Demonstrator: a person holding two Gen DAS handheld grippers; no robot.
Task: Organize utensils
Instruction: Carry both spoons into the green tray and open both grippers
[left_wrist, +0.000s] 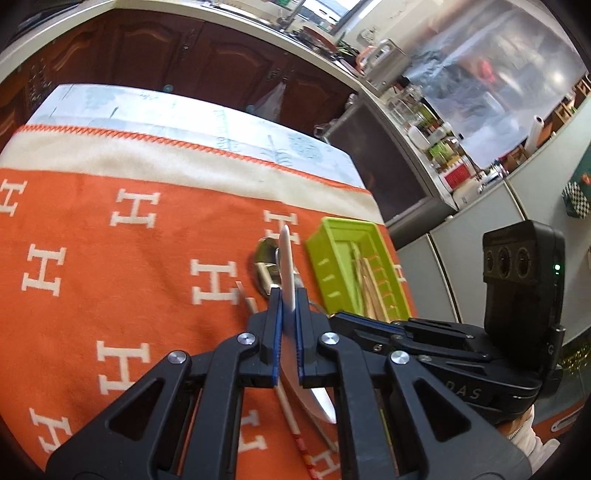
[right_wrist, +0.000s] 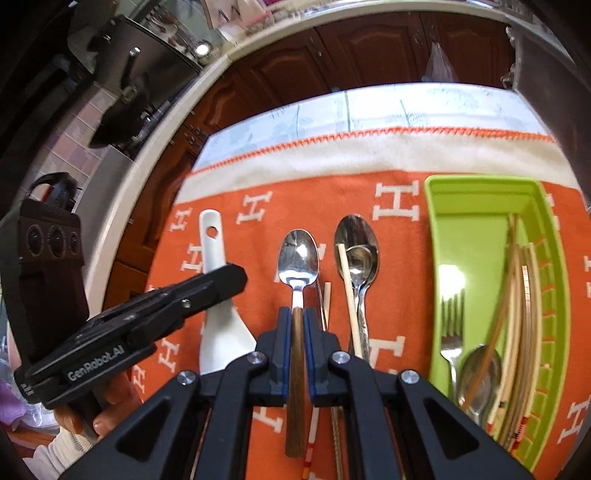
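Observation:
My left gripper is shut on a white rice paddle, held edge-on above the orange cloth; it also shows in the right wrist view. My right gripper is shut on a wooden-handled spoon. The green tray at the right holds a fork, a spoon and several chopsticks. Stacked metal spoons with a chopstick across them lie on the cloth between spoon and tray. The tray also shows in the left wrist view.
The orange H-pattern cloth covers the table. Dark wooden cabinets stand behind it. A cluttered counter runs along the right. More chopsticks lie under my right gripper.

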